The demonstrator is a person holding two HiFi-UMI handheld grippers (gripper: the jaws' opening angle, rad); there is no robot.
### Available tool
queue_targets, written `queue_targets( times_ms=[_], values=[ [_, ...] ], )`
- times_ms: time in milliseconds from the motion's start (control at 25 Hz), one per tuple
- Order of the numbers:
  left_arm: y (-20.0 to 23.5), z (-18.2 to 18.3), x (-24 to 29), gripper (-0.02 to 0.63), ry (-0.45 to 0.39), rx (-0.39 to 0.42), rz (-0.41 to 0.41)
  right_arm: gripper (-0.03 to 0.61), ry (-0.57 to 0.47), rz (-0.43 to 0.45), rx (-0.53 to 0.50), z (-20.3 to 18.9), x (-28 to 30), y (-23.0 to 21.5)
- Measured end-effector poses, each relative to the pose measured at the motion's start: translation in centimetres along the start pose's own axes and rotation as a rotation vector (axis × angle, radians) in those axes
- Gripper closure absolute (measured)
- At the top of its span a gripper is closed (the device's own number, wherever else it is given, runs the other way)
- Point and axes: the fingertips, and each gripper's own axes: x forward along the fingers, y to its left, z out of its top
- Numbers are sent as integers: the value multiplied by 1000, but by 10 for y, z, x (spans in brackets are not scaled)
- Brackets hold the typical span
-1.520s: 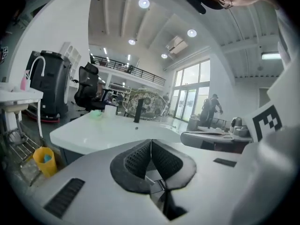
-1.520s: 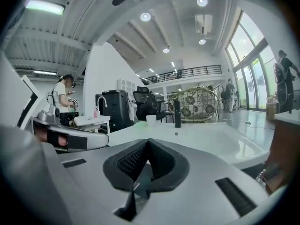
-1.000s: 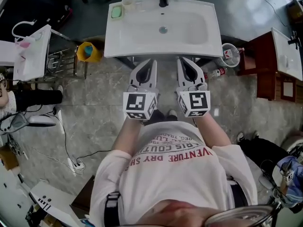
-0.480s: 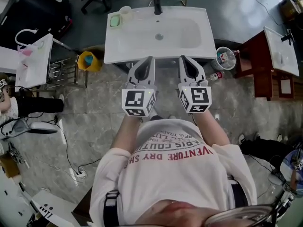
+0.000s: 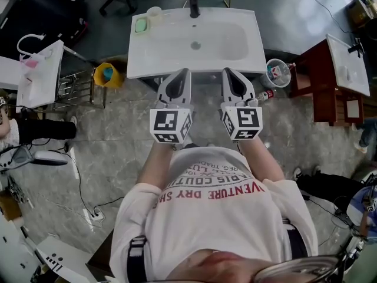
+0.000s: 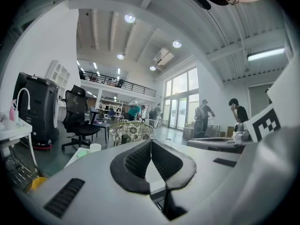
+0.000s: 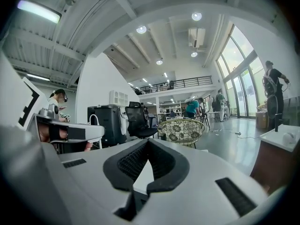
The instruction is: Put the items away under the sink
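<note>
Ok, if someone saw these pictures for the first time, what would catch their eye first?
Probably the left hand-held gripper and right hand-held gripper, side by side mid-frame in the head view, both shut and empty, tips at the front edge of the white sink. Then the yellow bucket on the floor left of the sink, and the green dish on its back left corner.

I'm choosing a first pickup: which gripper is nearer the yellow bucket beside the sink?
Left. The left gripper hangs at the front edge of the sink, with the yellow bucket off to its left; the right gripper is farther right, beyond the left one.
</note>
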Motion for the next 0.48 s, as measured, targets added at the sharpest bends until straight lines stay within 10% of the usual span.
queue_targets(
  times_ms=[480],
  values=[
    [2, -2, -1, 591, 4, -2, 9, 554, -1, 32, -16, -2, 1, 5]
  ],
)
